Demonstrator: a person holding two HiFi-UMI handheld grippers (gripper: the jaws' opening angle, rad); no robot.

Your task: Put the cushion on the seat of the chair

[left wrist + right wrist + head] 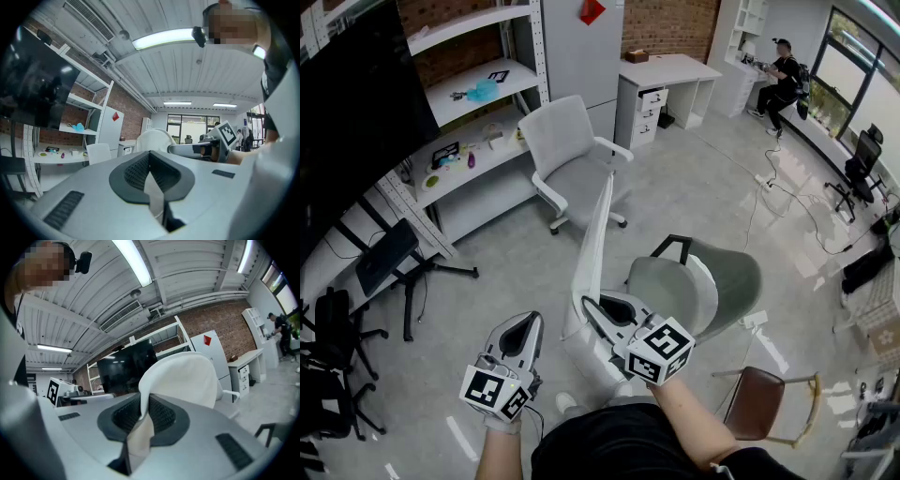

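Observation:
A white cushion [598,234] stands on edge in front of me, with my right gripper [596,309] shut on its lower edge. In the right gripper view the cushion [185,376] rises from between the dark pads [161,416], its fabric pinched between them. To its right stands a grey-green chair [712,281] whose seat [666,286] lies beside and below the right gripper. My left gripper [525,326] hovers to the left of the cushion, apart from it, its jaws together with nothing held. The left gripper view shows the cushion [154,138] and the right gripper [201,149] ahead.
A white office chair [572,159] stands further off by the metal shelves [478,94]. A brown chair [759,403] sits at the lower right. A white desk [670,80] is at the back, where a person [783,80] sits. A black stand [394,267] is on the left.

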